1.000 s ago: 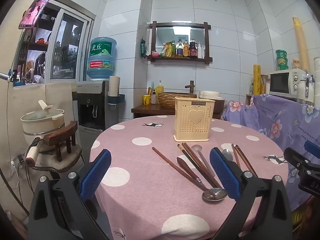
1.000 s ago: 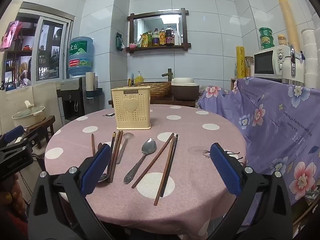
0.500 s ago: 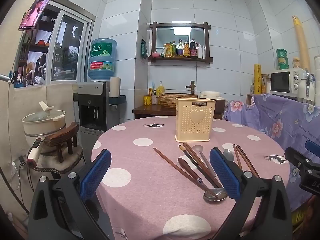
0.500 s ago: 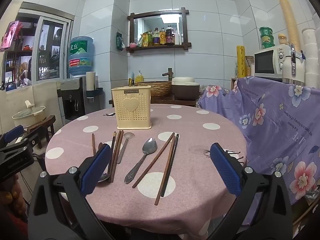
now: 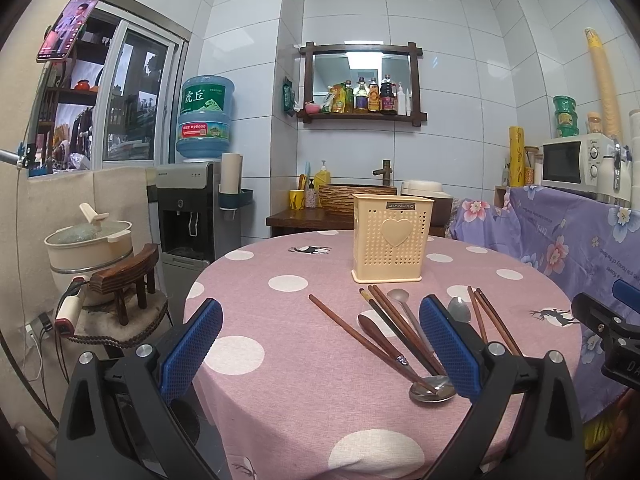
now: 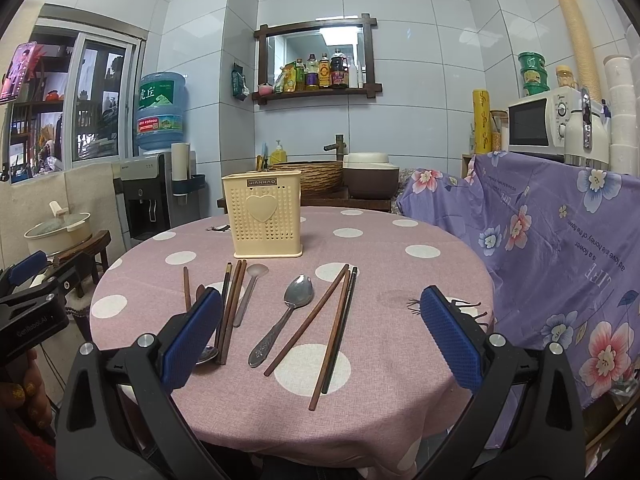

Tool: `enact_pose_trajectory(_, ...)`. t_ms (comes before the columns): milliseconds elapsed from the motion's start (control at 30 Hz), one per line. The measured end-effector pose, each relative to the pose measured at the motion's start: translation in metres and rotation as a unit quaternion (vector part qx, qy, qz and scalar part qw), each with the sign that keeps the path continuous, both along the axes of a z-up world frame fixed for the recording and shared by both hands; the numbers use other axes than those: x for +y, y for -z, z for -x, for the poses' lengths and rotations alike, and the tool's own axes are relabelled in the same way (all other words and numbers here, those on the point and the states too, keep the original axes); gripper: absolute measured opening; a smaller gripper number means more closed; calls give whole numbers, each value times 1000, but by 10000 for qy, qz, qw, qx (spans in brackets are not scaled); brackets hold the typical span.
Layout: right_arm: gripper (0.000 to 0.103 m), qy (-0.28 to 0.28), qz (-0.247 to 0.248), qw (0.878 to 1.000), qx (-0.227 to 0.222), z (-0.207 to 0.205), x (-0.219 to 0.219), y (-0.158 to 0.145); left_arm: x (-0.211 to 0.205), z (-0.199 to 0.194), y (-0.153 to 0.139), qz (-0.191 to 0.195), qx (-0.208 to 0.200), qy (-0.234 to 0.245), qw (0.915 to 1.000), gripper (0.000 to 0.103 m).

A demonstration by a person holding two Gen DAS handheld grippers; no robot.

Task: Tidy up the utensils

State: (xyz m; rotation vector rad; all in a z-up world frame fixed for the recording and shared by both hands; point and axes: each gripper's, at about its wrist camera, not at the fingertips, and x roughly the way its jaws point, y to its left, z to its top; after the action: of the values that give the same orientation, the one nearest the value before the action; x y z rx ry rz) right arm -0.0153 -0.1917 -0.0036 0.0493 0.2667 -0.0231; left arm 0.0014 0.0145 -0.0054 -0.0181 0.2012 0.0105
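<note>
Both tools hover at the near edge of the round tabletop [image 6: 400, 280], and neither holds anything. The left hand-held gripper [image 5: 320, 344] is spread wide, and so is the right hand-held gripper [image 6: 322, 334].

The utensils lie loose on the pink cloth, between the grippers and the cream holder [image 6: 264, 216], which stands upright farther back, near the middle of the tabletop. Nearly all of them run near-to-far, handles toward the near edge, fanned only slightly.

In the right wrist view the metal spoon [image 6: 286, 318] lies straight ahead between the spread fingers, bowl at the far end — just right of it a loose group of chopsticks [image 6: 336, 320] slants the same way. The left bundle [image 6: 230, 308], chopsticks with two more spoons among them, sits behind that gripper's left finger.

In the left wrist view that bundle lies right of centre, partly behind the right finger.

So the right gripper looks better lined up on the spoon; its jaws already straddle the handle's axis, and a descent looks like the main move.
</note>
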Motion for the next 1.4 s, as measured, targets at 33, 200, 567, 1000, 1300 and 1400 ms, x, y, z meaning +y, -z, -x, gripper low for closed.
enact_pose_trajectory(33,98,-3,-3,10000,1,0,0,0,-2,0,-1,-1,5,-4,10000,98)
enact_pose_trajectory(200,98,5,-5,10000,5,0,0,-1,-2,0,-1,-3,17,-6,10000,98)
enact_pose_trajectory(567,98,9,-21,10000,17,-1,-1,1,-7,-2,-1,-34,40,-15,10000,98)
enact_pose_trajectory(1000,98,11,-24,10000,24,-2,0,1,-5,-3,0,-32,53,-22,10000,98)
enact_pose_trajectory(1300,98,5,-30,10000,34,-2,1,1,-4,-3,0,-33,56,-13,10000,98)
enact_pose_trajectory(1400,98,8,-33,10000,36,-2,1,1,-6,-3,0,-38,60,-16,10000,98)
